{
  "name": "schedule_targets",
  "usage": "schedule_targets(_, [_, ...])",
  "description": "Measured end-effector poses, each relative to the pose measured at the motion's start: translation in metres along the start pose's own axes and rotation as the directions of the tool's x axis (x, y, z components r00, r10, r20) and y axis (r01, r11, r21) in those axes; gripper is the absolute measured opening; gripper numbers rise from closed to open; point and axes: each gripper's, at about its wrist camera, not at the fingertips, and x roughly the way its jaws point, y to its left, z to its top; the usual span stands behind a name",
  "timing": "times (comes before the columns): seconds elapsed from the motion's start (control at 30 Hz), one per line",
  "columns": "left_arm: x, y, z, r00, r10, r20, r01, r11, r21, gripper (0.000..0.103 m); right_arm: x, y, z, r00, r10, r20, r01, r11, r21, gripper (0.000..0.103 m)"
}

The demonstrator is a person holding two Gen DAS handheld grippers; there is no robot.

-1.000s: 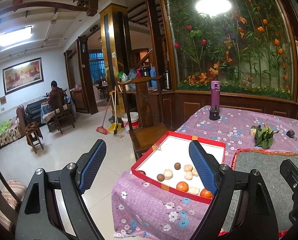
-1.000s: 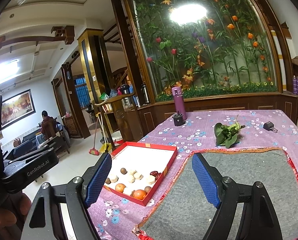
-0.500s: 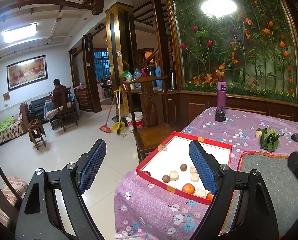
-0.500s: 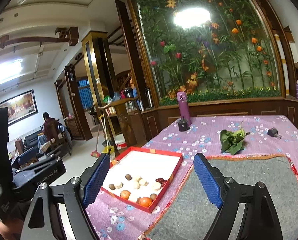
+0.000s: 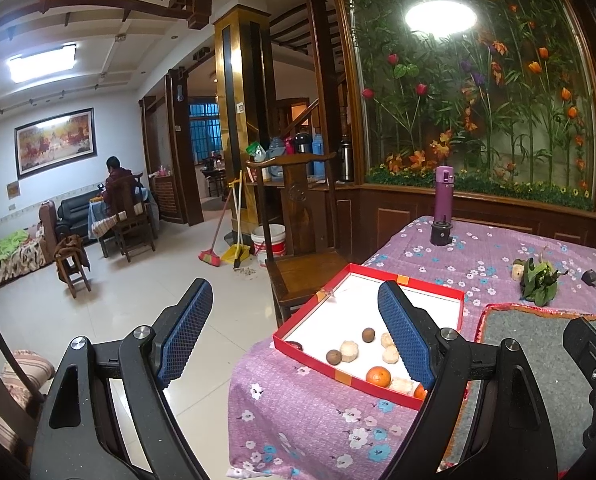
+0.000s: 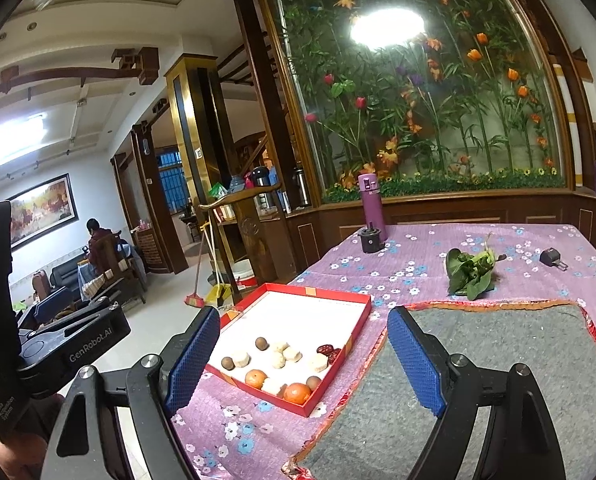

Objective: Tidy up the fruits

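All fruits [image 6: 276,366] are seen loose in the red box [image 6: 340,368] at the near left of the table [image 6: 426,256]: two oranges, brown round ones, pale peeled pieces, red dates, mixed together. Nothing is sorted or moved onto the grey mat [image 6: 494,364] yet. The left tool [image 5: 294,334] and right tool [image 6: 304,360] are both held wide, empty, short of the box. The task is judged barely begun.
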Motion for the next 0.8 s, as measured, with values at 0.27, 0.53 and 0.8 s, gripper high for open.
schedule_targets(0.27, [0.0003, 0.0045, 0.0038, 1.0, 0.001, 0.003, -0.001, 1.0, -0.007, 0.085, -0.0011, 0.0024, 0.0013, 1.0, 0.003, 0.004, -0.003, 1.0, -0.006, 0.084])
schedule_targets(0.53, [0.0013, 0.0084, 0.0065, 1.0, 0.001, 0.003, -0.001, 1.0, -0.01, 0.085, -0.0028, 0.0033, 0.002, 1.0, 0.005, 0.008, -0.005, 1.0, -0.007, 0.084])
schedule_targets(0.8, [0.0014, 0.0087, 0.005, 1.0, 0.0, 0.003, 0.0, 1.0, -0.009, 0.085, -0.003, 0.0041, 0.002, 1.0, 0.005, 0.008, -0.005, 1.0, -0.007, 0.084])
